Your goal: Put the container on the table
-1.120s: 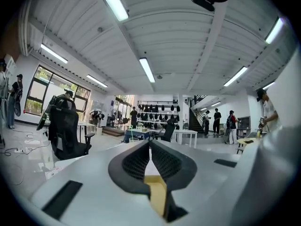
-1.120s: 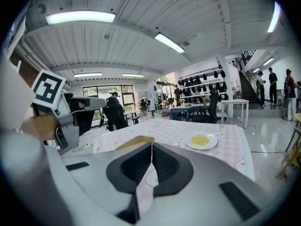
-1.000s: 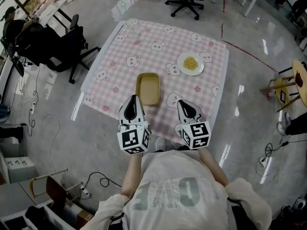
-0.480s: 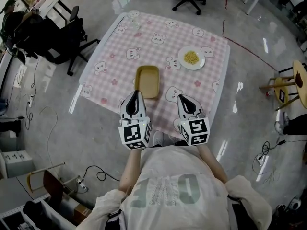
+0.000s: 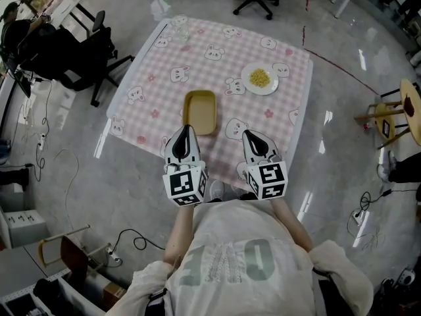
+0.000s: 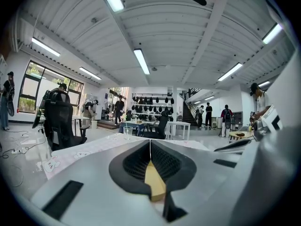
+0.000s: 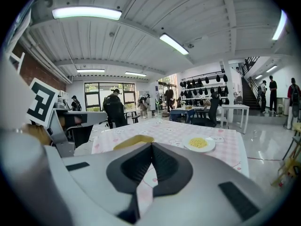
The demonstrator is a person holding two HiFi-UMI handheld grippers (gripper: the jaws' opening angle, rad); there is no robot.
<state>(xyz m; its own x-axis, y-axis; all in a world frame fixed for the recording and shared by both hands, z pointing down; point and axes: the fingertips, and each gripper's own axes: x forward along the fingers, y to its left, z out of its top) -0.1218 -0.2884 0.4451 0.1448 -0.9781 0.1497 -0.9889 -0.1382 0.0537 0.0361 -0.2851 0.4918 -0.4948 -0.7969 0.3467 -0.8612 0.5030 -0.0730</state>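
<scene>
A shallow yellow container point(image 5: 200, 111) lies on the table point(image 5: 217, 64), which is covered by a pink checked cloth. It sits near the front edge with nothing holding it. My left gripper point(image 5: 186, 129) hovers just in front of the container's near rim with its jaws shut and empty. In the left gripper view the container point(image 6: 154, 180) shows below the closed tips. My right gripper point(image 5: 248, 134) is level with the left one, to the container's right, its jaws also shut and empty. In the right gripper view the container point(image 7: 134, 141) lies ahead to the left.
A white plate of yellow food point(image 5: 260, 79) sits at the table's right, and a clear glass point(image 5: 179, 25) at its far left corner. Black office chairs point(image 5: 85, 58) and a seated person stand to the left. A wooden stool point(image 5: 388, 120) is on the right, with cables on the floor.
The head view has shifted slightly. Both grippers stay by the front edge of the table, and the container lies where it was.
</scene>
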